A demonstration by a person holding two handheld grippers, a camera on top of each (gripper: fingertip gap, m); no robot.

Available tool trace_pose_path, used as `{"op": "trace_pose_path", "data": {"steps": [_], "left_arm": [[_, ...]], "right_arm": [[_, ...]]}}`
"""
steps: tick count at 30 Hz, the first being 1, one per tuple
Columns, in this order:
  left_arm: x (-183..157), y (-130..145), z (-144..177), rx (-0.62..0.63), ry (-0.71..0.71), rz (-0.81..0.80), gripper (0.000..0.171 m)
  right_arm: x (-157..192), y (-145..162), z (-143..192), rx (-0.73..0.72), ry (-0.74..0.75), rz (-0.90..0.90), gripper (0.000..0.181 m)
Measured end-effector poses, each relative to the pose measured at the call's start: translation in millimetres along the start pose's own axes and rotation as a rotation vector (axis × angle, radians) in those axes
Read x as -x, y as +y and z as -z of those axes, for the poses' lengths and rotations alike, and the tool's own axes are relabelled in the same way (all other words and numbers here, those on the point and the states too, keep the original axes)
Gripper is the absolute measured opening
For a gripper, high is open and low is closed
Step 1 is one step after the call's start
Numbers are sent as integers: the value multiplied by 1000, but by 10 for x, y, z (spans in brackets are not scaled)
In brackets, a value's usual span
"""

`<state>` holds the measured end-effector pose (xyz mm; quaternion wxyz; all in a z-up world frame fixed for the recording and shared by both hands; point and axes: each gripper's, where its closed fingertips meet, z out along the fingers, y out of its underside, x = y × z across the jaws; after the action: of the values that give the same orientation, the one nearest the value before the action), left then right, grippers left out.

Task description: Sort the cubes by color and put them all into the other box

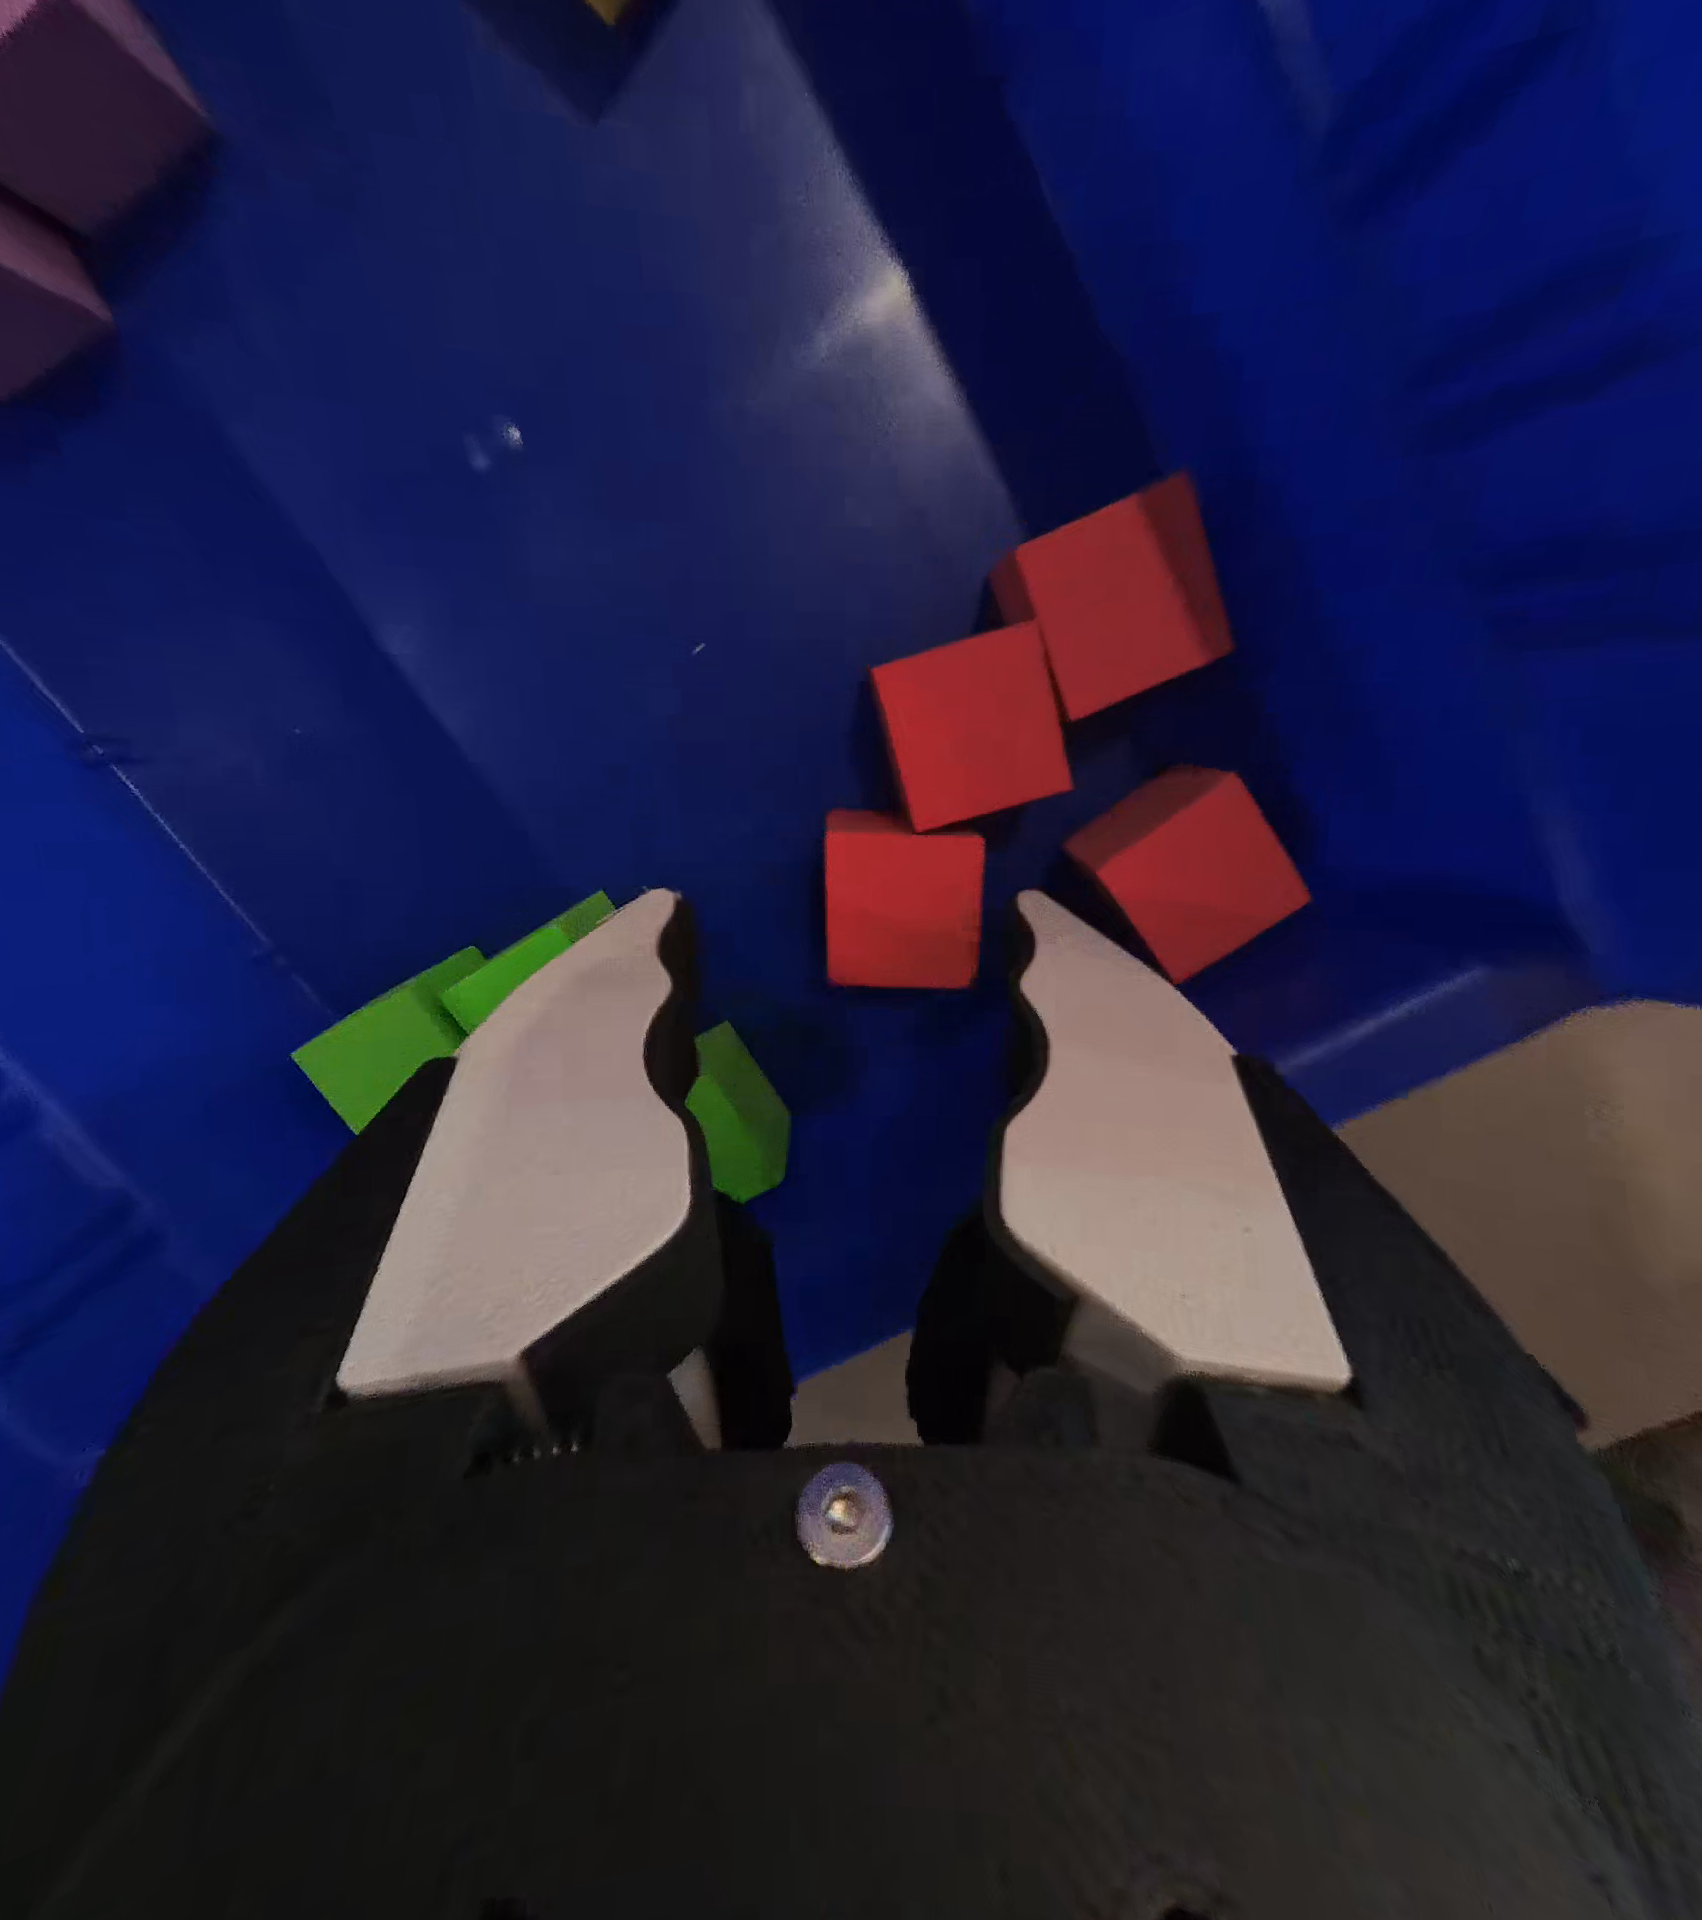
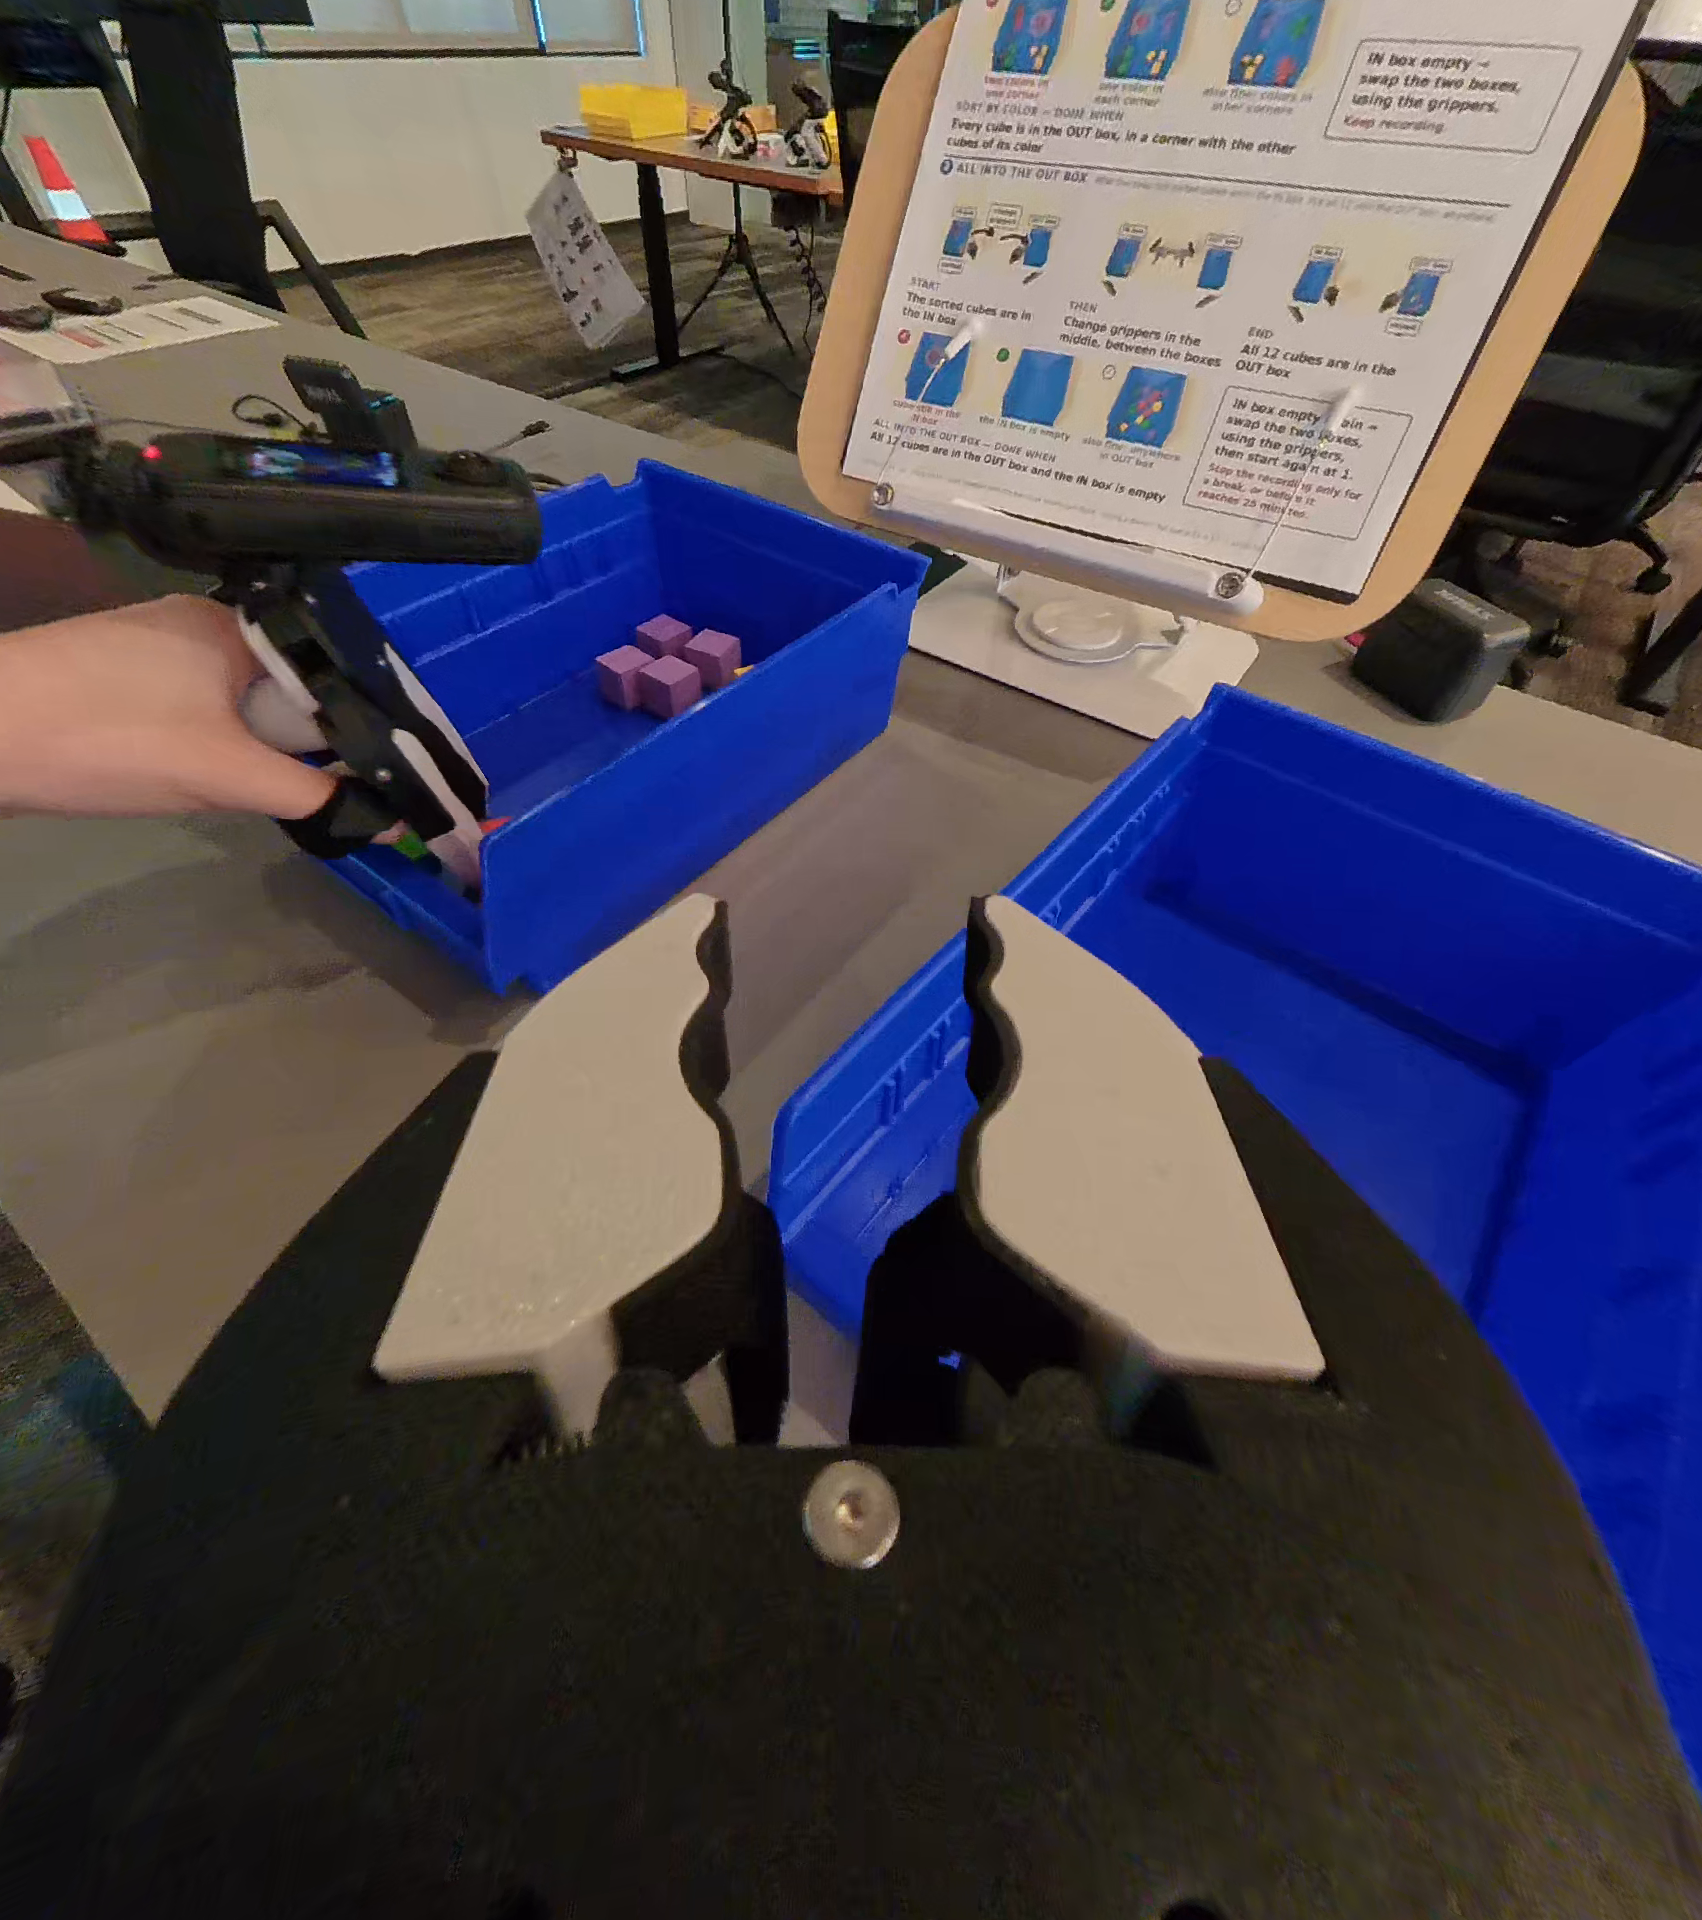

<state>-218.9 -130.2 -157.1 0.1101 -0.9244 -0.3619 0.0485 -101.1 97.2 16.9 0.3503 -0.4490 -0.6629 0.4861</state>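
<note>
here, left tongs [image 1: 842, 940] gape open, empty, low inside left blue bin [image 2: 681, 769], tips nearest red cubes [image 1: 972, 717]; green cubes [image 1: 379, 1039] just beside left finger, purple cubes [image 2: 665, 665] well apart. right tongs [image 2: 842, 951] open, empty, above grey table [image 2: 203, 1039], beside right blue bin [image 2: 1449, 1039].

Left gripper [image 1: 845, 914] and right gripper [image 2: 845, 920], jaws apart, empty.

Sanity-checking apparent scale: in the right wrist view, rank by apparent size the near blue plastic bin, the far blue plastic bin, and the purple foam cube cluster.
1. Near blue plastic bin, though nearness inflates it.
2. Far blue plastic bin.
3. Purple foam cube cluster.
</note>
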Motion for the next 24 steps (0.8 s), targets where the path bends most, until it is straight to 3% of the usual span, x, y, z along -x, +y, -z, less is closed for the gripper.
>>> {"op": "trace_pose_path", "data": {"steps": [3, 6, 8, 10, 12, 14, 18, 21, 24], "left_arm": [[5, -15, -59, 4, 27, 15, 29], [56, -60, -48, -39, 23, 27, 29], [32, -161, 71, -156, 103, 70, 29], [-114, -342, 398, -364, 323, 134, 29], [-373, -467, 895, -556, 664, 162, 29], [-620, -477, 1341, -654, 953, 132, 28], [-1103, -355, 1728, -617, 1266, 13, 28], [-1397, -263, 1837, -551, 1432, -38, 28], [-1572, -232, 1820, -498, 1513, -46, 29]], "right_arm": [[-6, 53, 46, 7, 3, 0, 43], [15, 104, 42, 17, -10, 3, 43], [102, 113, 6, 15, -59, 35, 42], [321, 63, -37, -27, -170, 107, 39], [548, -10, -107, -81, -255, 218, 40], [754, -70, -205, -128, -303, 361, 42], [1053, -116, -432, -155, -334, 581, 49], [1224, -161, -483, -189, -393, 603, 48], [1307, -173, -488, -211, -414, 618, 45]]}}
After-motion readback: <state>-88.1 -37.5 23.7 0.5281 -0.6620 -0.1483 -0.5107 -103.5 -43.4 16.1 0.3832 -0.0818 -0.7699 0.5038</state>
